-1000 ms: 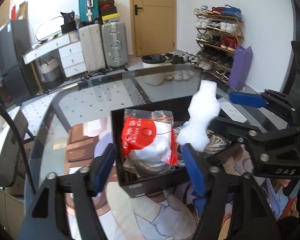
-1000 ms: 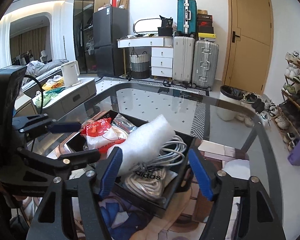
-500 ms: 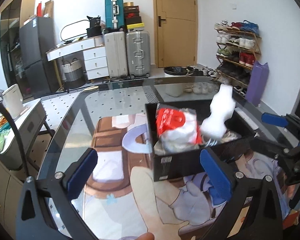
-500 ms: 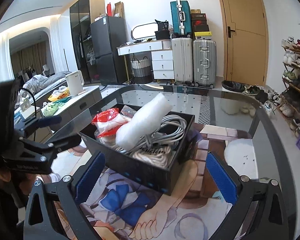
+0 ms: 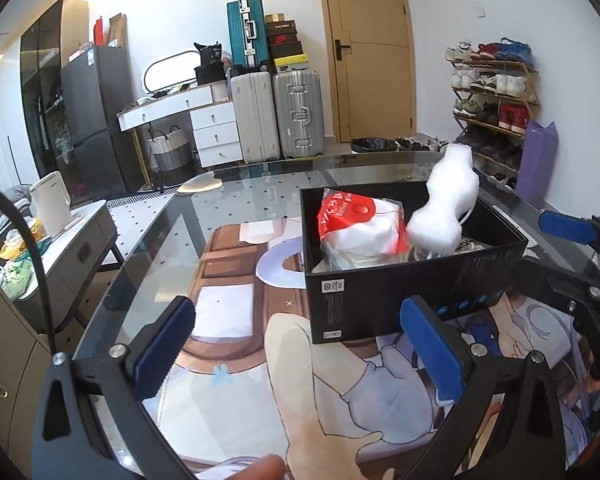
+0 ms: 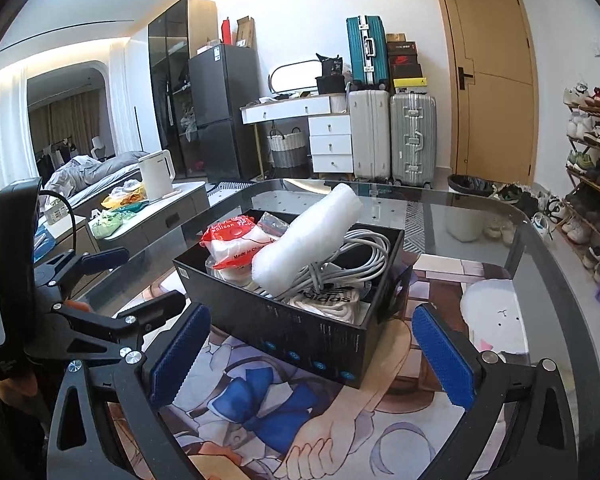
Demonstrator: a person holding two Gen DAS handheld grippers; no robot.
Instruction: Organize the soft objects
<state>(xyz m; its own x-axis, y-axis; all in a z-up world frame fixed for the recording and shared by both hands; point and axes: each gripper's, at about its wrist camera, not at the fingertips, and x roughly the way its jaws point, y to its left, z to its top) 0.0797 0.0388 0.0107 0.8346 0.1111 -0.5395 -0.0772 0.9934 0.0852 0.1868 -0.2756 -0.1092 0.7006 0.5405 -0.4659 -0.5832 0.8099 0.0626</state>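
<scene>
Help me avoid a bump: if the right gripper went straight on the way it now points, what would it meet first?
Probably the near wall of the black box. The open right gripper points at it, nothing between its fingers. Depth is unclear, so how soon is hard to say.

A black box [image 6: 300, 332] is holding a red-and-white bag [image 6: 232, 246], a white roll [image 6: 304, 244] and grey cable [image 6: 356, 256]; blue pads [image 6: 180, 354] are showing.
</scene>
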